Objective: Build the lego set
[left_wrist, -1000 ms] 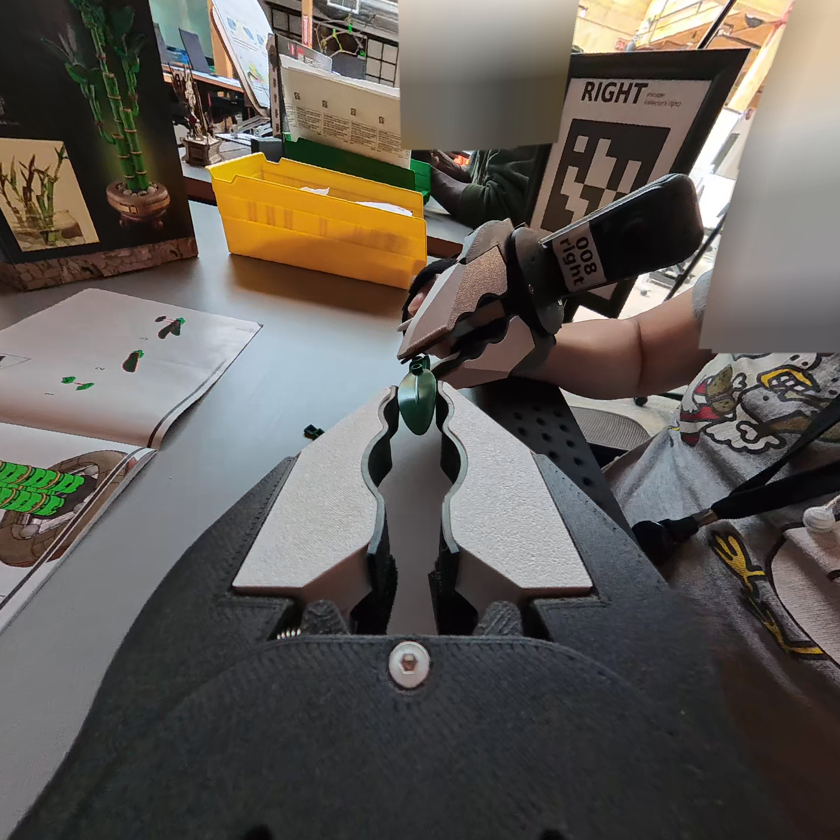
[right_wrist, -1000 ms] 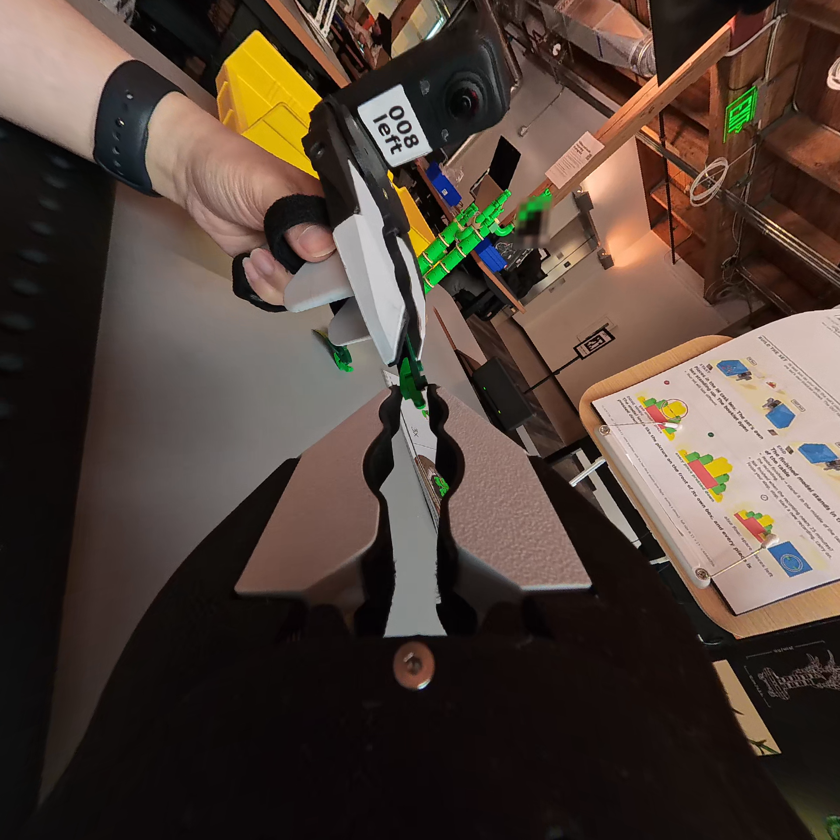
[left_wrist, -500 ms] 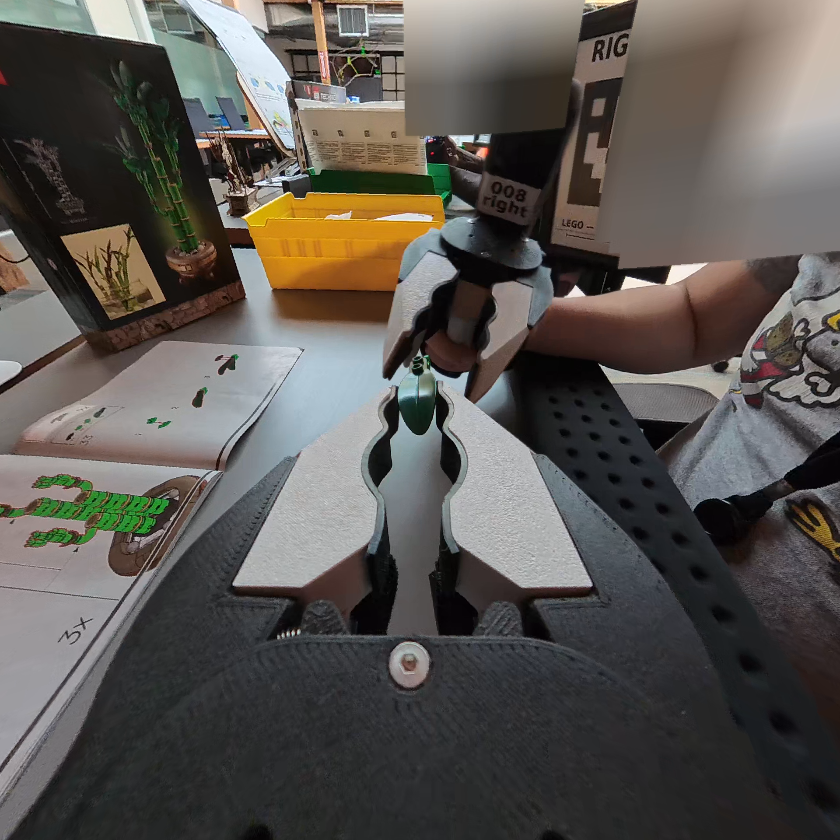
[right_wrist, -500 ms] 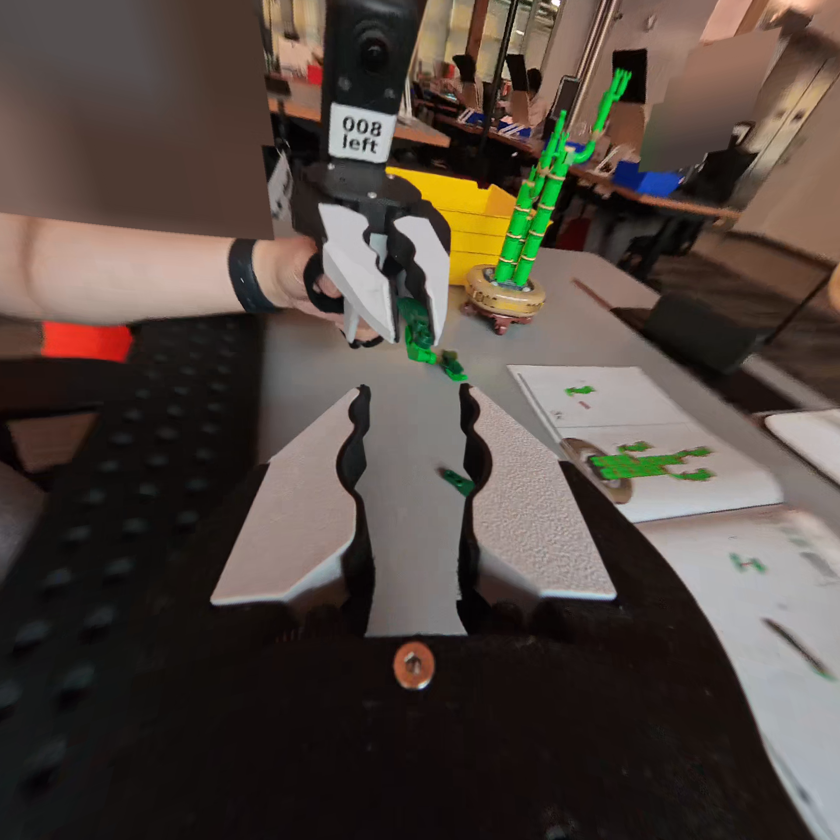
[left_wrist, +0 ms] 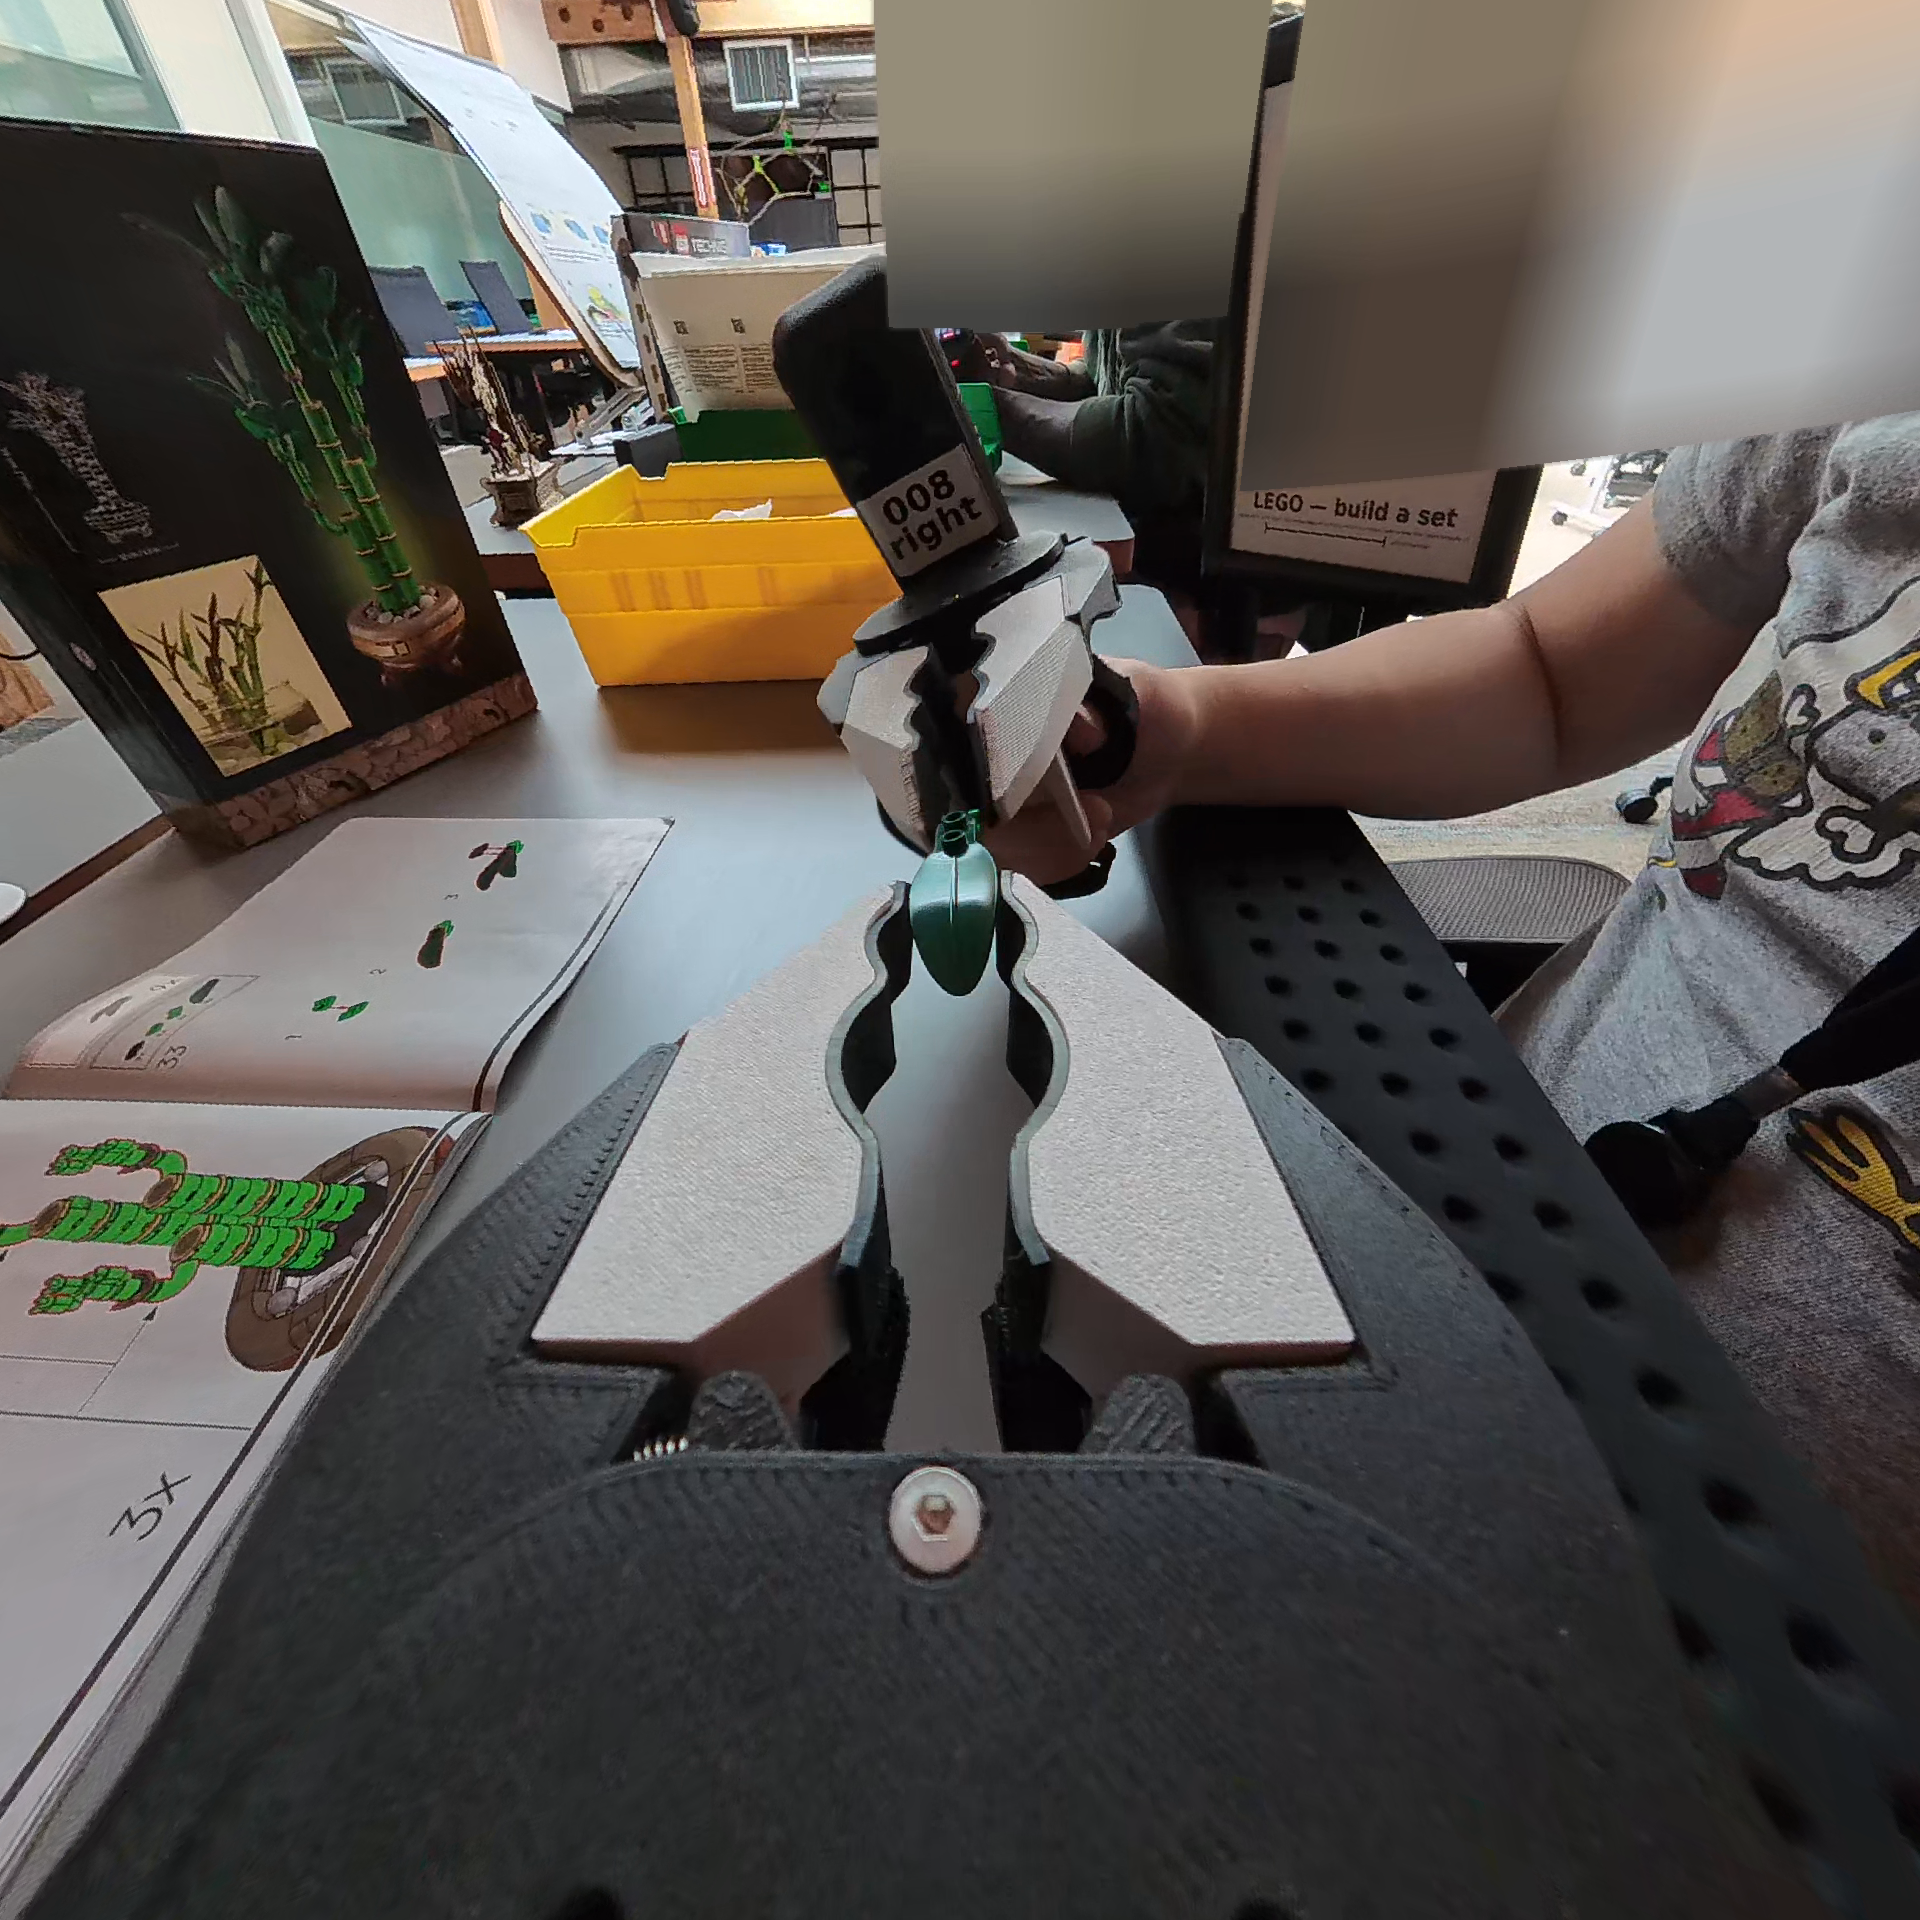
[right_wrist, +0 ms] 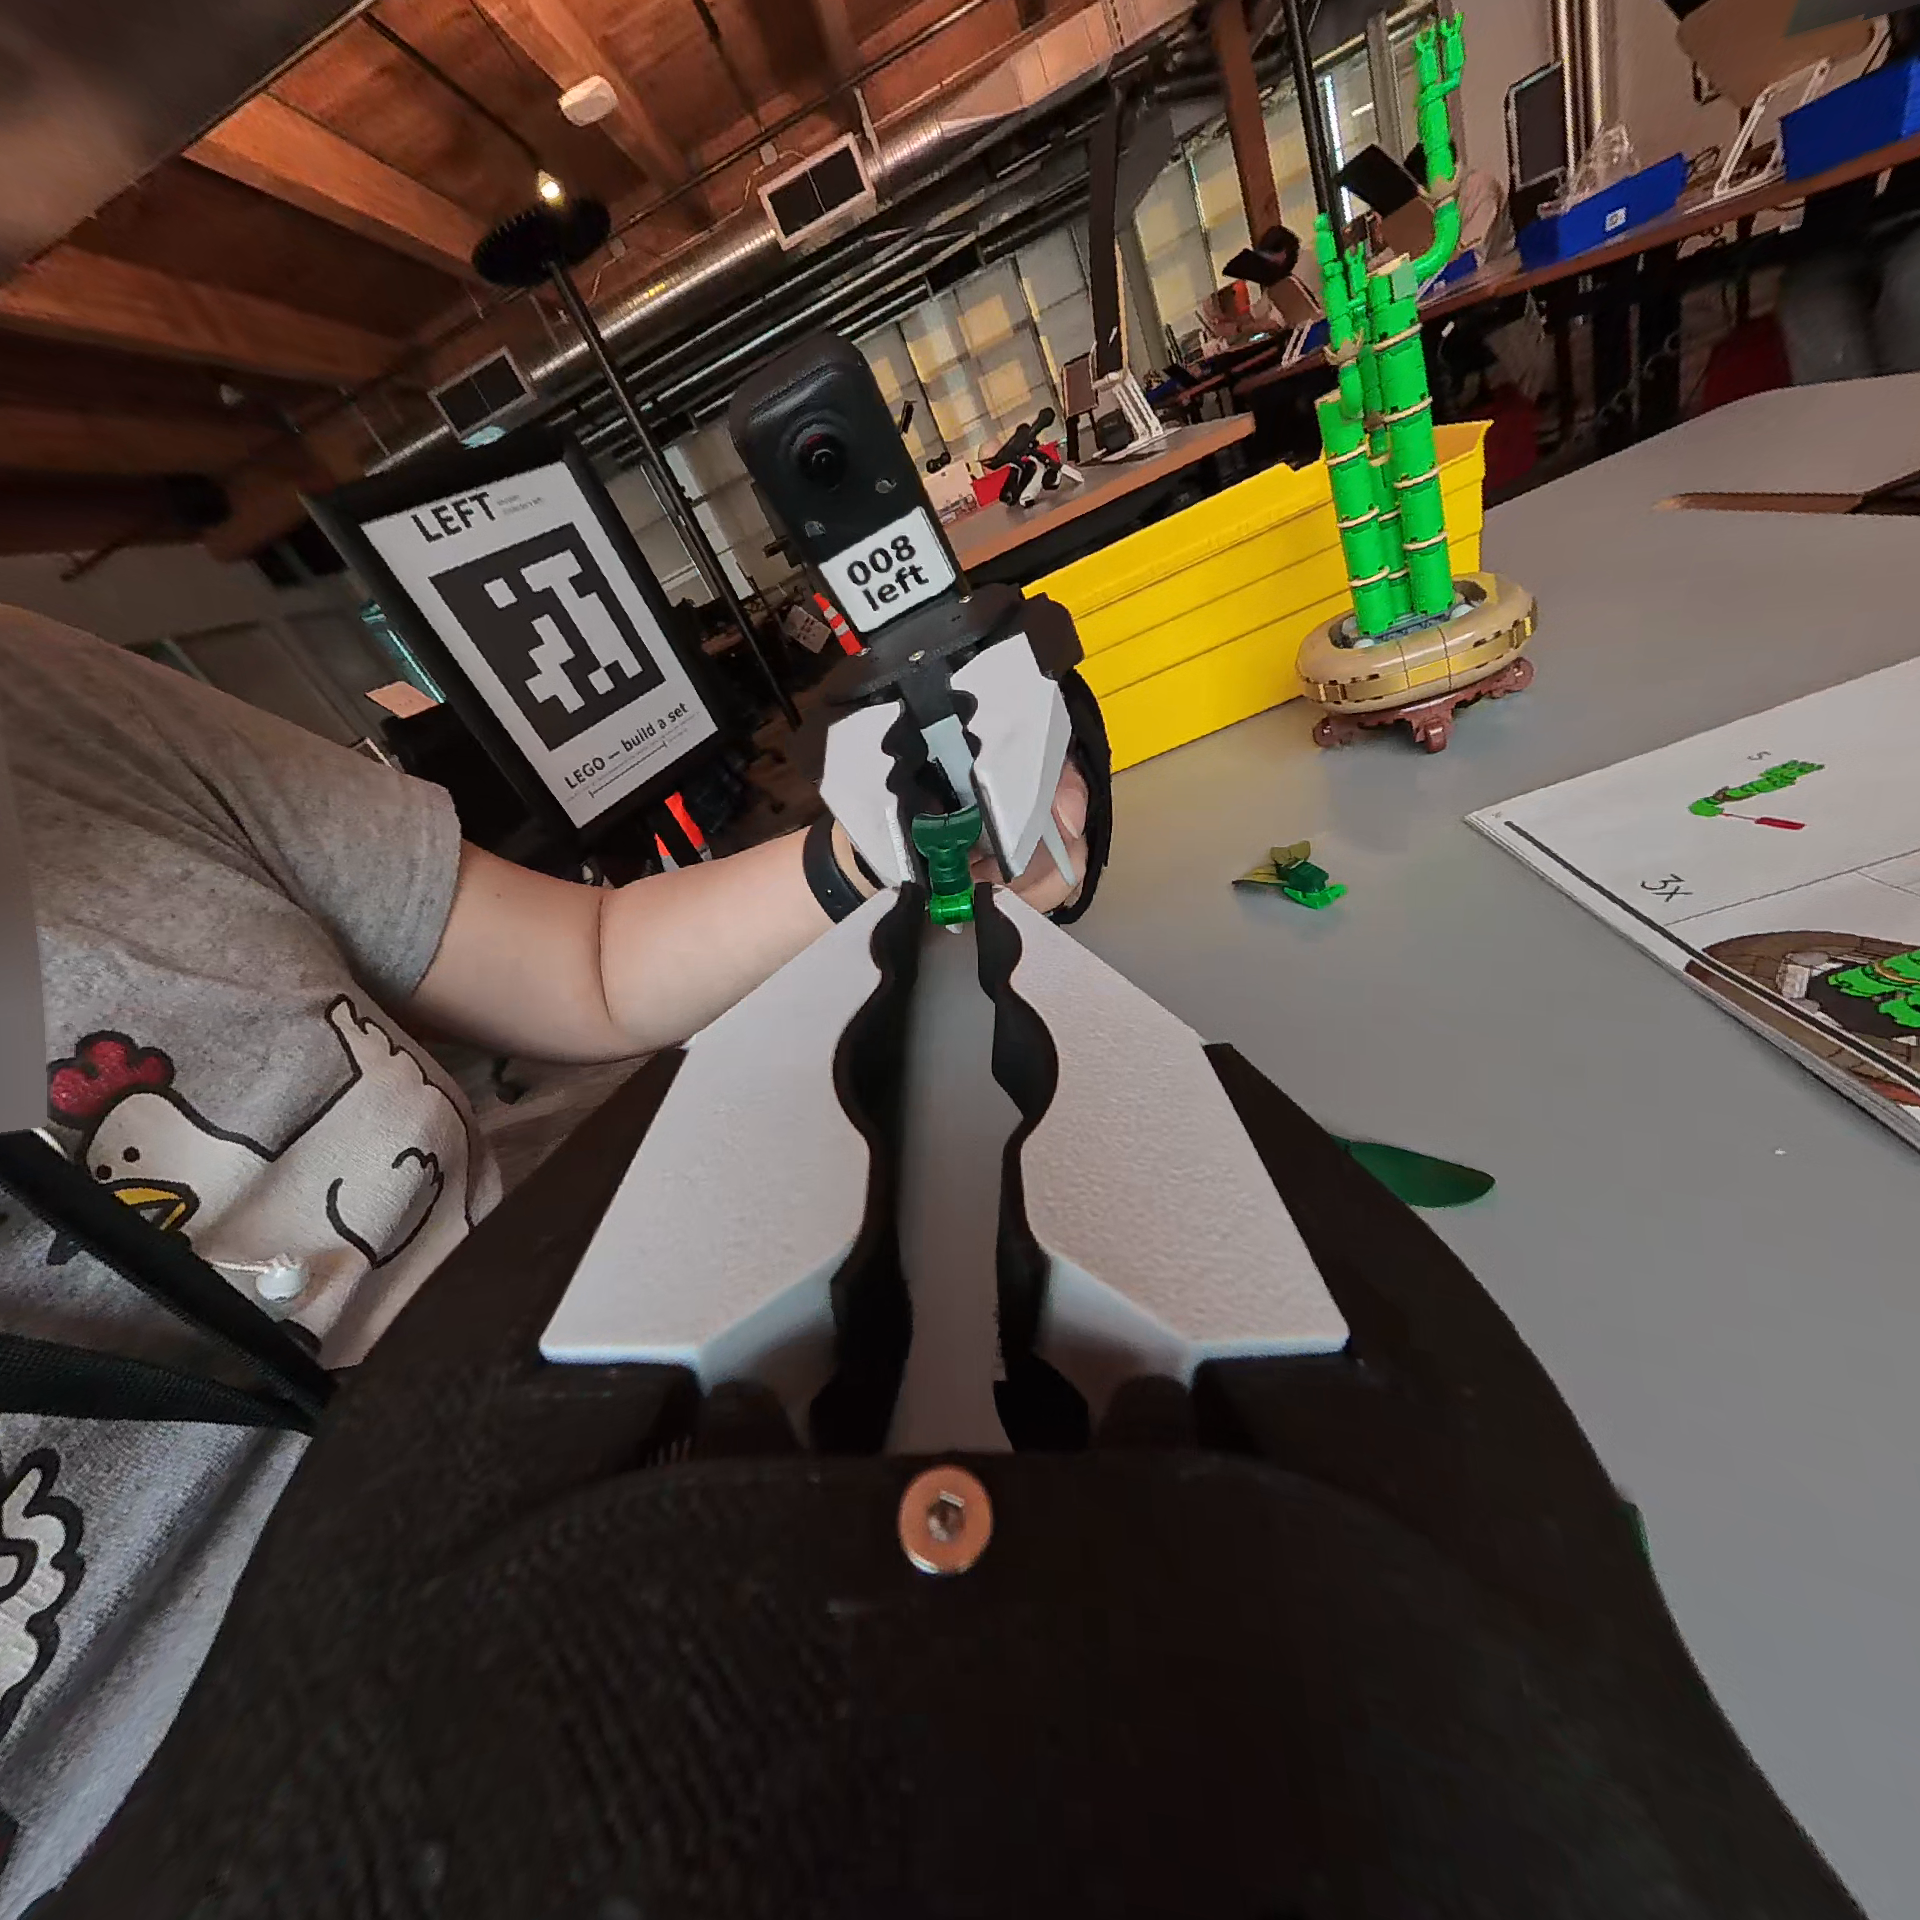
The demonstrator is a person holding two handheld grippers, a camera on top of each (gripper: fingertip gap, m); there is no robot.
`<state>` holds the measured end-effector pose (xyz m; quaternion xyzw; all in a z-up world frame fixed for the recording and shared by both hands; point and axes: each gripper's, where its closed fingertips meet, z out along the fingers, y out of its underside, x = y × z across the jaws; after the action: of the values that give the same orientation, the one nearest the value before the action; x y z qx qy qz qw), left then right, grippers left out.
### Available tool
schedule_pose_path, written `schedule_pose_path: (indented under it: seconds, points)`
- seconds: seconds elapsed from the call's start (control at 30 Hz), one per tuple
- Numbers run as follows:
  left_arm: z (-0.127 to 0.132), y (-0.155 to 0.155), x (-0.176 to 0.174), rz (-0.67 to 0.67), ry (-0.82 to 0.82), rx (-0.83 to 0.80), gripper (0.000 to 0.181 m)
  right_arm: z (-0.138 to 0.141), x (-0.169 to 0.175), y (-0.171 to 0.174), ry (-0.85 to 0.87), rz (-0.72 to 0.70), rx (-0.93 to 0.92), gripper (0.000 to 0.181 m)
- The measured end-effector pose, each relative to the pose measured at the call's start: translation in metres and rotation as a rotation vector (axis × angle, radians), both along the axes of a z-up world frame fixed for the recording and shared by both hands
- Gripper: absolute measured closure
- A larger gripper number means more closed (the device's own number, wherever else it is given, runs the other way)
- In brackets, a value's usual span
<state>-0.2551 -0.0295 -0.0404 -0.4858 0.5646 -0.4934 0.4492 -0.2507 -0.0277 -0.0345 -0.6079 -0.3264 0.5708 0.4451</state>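
My left gripper [left_wrist: 951, 904] is shut on a dark green leaf piece [left_wrist: 951, 930], held above the table. A small bright green connector [right_wrist: 948, 906] sits on the leaf's stem end [right_wrist: 943, 840]. My right gripper [right_wrist: 948, 899] faces the left tip to tip and is shut on that connector. In the left wrist view the right gripper [left_wrist: 940, 821] points down at the leaf. In the right wrist view the left gripper [right_wrist: 940, 831] points towards me. The part-built green bamboo model [right_wrist: 1387, 488] stands in its tan pot at the far right.
An open instruction booklet [left_wrist: 312, 956] lies on the grey table, also in the right wrist view [right_wrist: 1766, 883]. A yellow bin [left_wrist: 717, 592] and the set's box [left_wrist: 239, 468] stand behind. Loose green pieces [right_wrist: 1294, 878] and a dark leaf [right_wrist: 1413, 1174] lie on the table. A black perforated mat [left_wrist: 1455, 1091] lies by the person. Left and right tips are no more than a few centimetres apart. The part-built green bamboo model [right_wrist: 1387, 488] is about equally far from each gripper, around 30 centimeters.
Half a second ago my right gripper was open and drawn back from the left one. It has come in again and shut on the connector. The left gripper has kept hold of the leaf.
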Motion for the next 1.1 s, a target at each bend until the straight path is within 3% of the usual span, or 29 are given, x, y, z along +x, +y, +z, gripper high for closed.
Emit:
schedule_pose_path:
  seconds: [0.73,0.83,0.93,1.1]
  points:
    - [-0.006,0.002,0.002,-0.001,0.029,-0.072,0.167,-0.005,0.002,0.004,-0.056,-0.041,0.036,0.175]
    - [-0.008,0.006,0.001,0.022,0.04,-0.074,0.153,-0.002,0.006,0.009,-0.043,-0.066,0.03,0.175]
    - [-0.008,0.016,-0.003,0.054,0.05,-0.114,0.142,-0.002,0.021,0.025,-0.068,-0.183,0.071,0.175]
    - [-0.026,0.051,-0.02,0.218,0.156,-0.126,0.147,0.009,0.066,0.056,-0.158,-0.507,0.235,0.175]
